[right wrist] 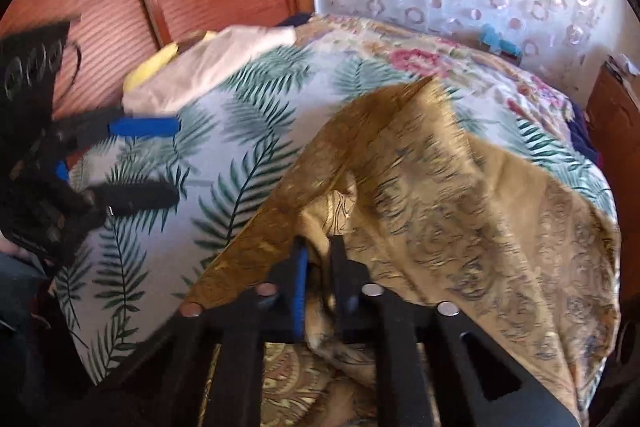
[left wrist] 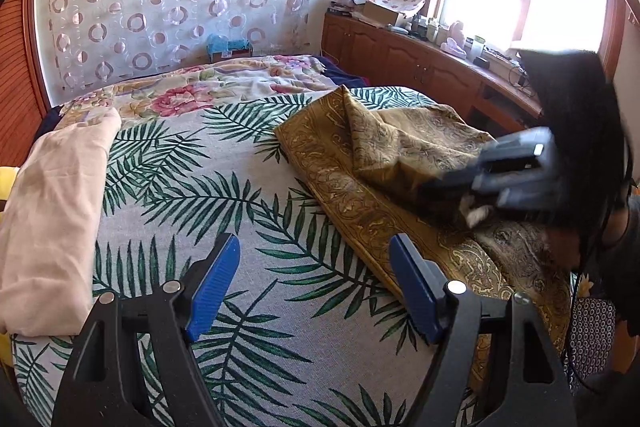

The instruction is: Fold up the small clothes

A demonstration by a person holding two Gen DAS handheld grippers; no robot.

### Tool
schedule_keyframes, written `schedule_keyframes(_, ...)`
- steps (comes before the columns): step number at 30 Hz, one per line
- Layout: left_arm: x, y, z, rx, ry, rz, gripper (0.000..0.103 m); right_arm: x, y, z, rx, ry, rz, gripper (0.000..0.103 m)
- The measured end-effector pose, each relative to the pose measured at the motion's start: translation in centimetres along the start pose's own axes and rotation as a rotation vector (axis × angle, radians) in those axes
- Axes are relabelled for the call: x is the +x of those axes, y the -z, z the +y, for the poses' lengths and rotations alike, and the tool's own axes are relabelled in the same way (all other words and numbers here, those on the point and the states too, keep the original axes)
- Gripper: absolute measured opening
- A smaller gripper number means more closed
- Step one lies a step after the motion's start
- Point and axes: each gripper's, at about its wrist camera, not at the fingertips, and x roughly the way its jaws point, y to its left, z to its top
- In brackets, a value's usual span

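Both tongs are at work over the bed: the right gripper at the bottom centre of its own view is clamped on a bunched fold of the gold paisley cloth, while the left gripper at the bottom of its view hangs spread wide with nothing between its ribbed blue pads, above the palm-leaf bedspread. The fold looks barely begun, as I judge it: part of the cloth is lifted into a peak in the middle of the right view, the rest lies flat and crumpled toward the right of the left view, and no clean edge is matched yet. A pale pink folded garment at the left edge seems already done. The gold cloth looks thin, limp and slightly glossy, with a woven border; the bedspread looks matte and coarse. Motion blur hides finer detail.
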Motion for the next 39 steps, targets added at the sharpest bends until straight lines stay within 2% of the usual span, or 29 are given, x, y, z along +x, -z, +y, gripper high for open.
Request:
schedule_keyframes(3,0.5,0.1,-0.2,0.002,0.008,0.014,0.078,-2.3,-0.7,-2.1,0.032,0.046,-0.059,0.007)
schedule_keyframes(8,1.2,0.4,-0.9,0.012,0.015,0.035,0.078,-5.2,-1.9,-6.9,0.063,0.201,-0.106,0.007)
schedule_keyframes(11,1.4,0.5,-1.3,0.016,0.022,0.04,0.078,-5.7,-2.4,-10.8,0.114,0.293,-0.095,0.006)
schedule_keyframes(14,1.4,0.7,-1.6,0.024,0.025,0.044,0.078,-5.4,-2.6,-14.2,0.171,0.335,-0.066,0.006)
schedule_keyframes(17,1.3,0.7,-1.8,0.027,0.026,0.048,0.078,-3.5,-3.2,-15.7,0.144,0.409,0.005,0.006)
schedule_keyframes(19,1.3,0.7,-1.7,0.025,0.025,0.046,0.078,-2.3,-3.4,-16.7,0.172,0.416,0.04,0.006)
schedule_keyframes(22,1.0,0.7,-1.8,0.021,0.025,0.041,0.078,-1.0,-4.6,-16.9,0.186,0.433,0.068,0.007)
schedule_keyframes(25,0.9,0.8,-1.8,0.023,0.024,0.04,0.078,-0.4,-5.0,-17.7,0.232,0.454,0.108,0.022)
schedule_keyframes(29,0.9,1.0,-2.1,0.025,0.03,0.041,0.078,-2.4,-5.2,-17.3,0.28,0.438,0.063,0.04)
schedule_keyframes(33,0.7,1.2,-2.6,0.036,0.033,0.04,0.078,-6.1,-3.5,-15.4,0.281,0.419,0.004,0.041)
schedule_keyframes(39,0.1,1.3,-3.5,0.044,0.051,0.023,0.078,-13.0,0.8,-9.9,0.246,0.379,-0.092,0.041)
